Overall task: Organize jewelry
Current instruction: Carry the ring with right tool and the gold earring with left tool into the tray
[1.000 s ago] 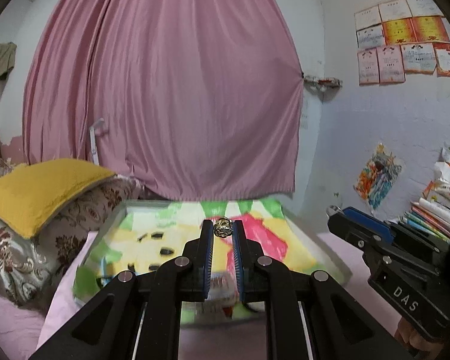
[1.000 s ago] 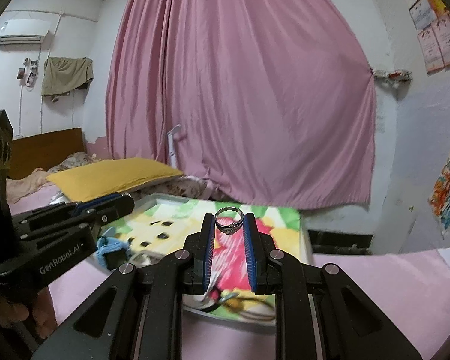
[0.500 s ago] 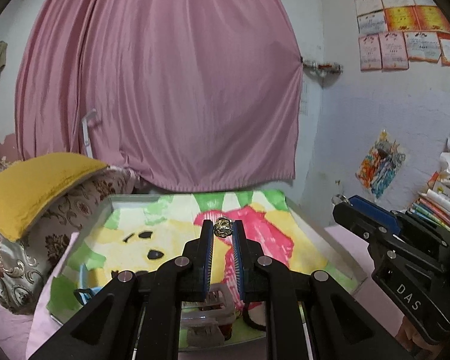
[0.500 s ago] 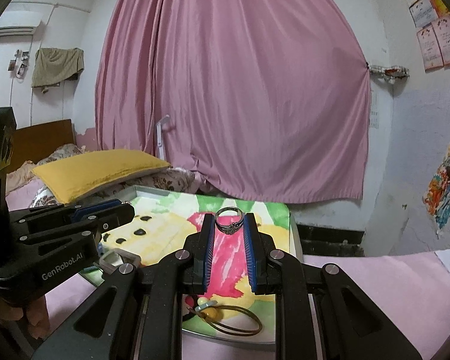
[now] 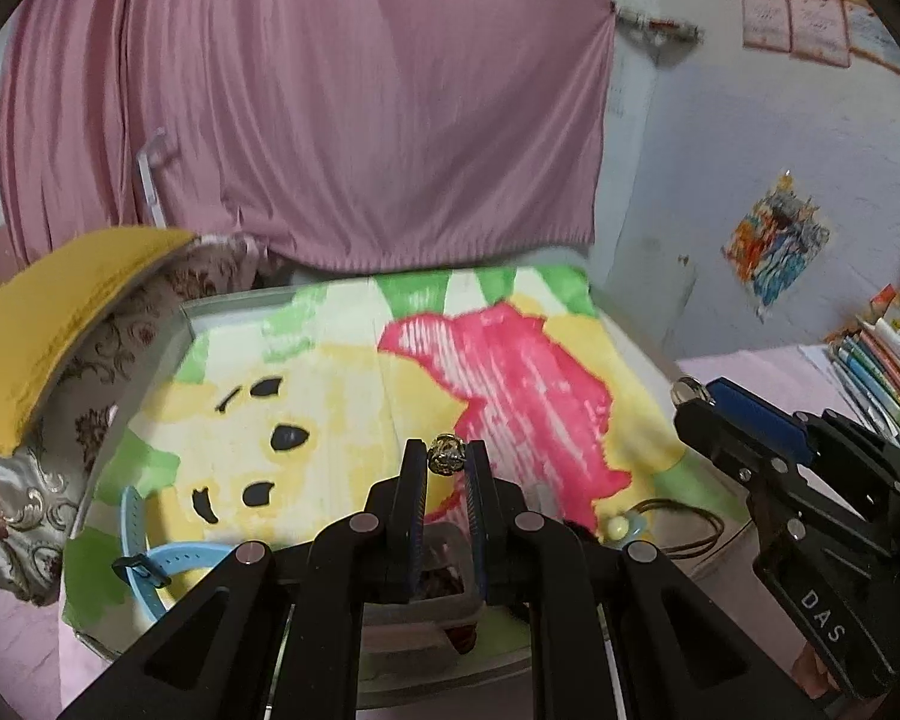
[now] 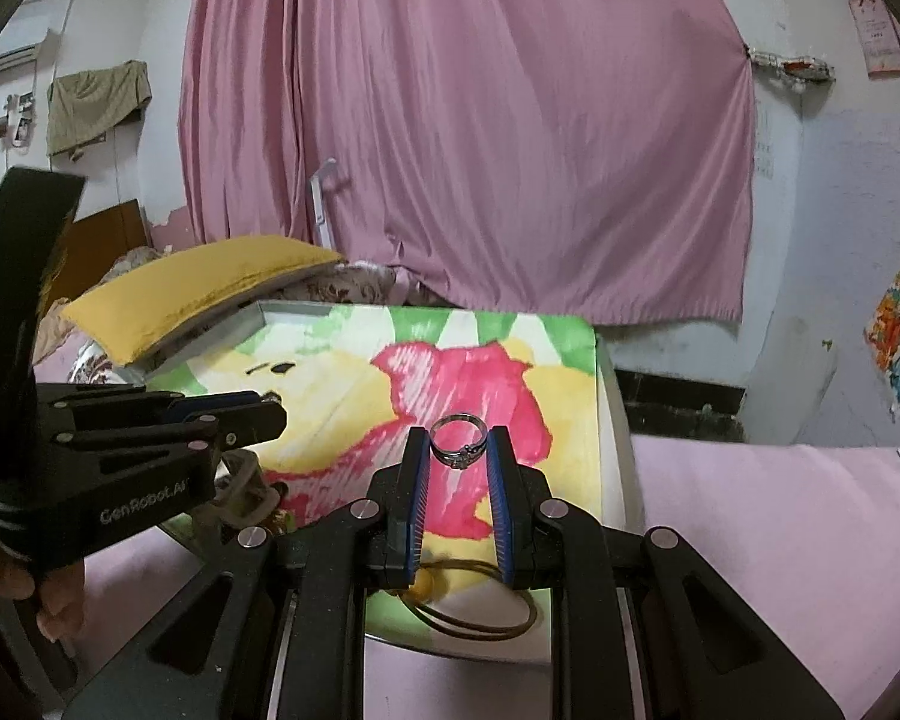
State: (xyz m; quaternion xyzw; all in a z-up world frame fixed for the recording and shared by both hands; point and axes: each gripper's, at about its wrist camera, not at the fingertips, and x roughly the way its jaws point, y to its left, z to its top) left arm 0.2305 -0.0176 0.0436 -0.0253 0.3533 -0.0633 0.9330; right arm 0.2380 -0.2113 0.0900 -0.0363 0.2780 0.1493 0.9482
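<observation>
— Two grippers were at work, each one clamped on a small piece. What did the left gripper [image 5: 446, 459] carry?

— A small, round, gold-toned bead [image 5: 446, 459] with an openwork surface, pinched right at the tips of its ribbed blue pads [image 5: 473, 501]. The jaws stood nearly together.

— And the right gripper [image 6: 459, 449]?

— A thin silver ring [image 6: 459, 439] with a small raised setting on its lower edge. It stood upright between the pads, pressed on both sides, so the jaws sat a ring's width apart.

— What lay beyond the tips?

— A tray [image 5: 237, 299] with a pale metal rim, lined with a cloth printed in yellow, pink and green, showing a cartoon bear's face. Below and left of the left gripper lay a light blue rubbery watch strap [image 5: 147, 564] with a dark buckle. Right under its fingers sat a clear plastic box [image 5: 426, 606], its contents dark and hard to make out. Below the right gripper's fingers lay a brown cord loop [image 6: 480, 618] with a yellowish bead on it.

— And the room?

— The tray rested on a pink sheet [image 6: 768, 546]. A mustard-yellow pillow [image 5: 48, 312] lay on a floral brocade cushion [image 5: 12, 492] to the left, beside the tray. A pleated pink curtain [image 6: 468, 120] hung behind, against a rough whitewashed wall [image 5: 690, 192] with certificates [image 5: 792, 18] pinned high on the right. Books [image 5: 888, 372] were stacked at the far right.
</observation>
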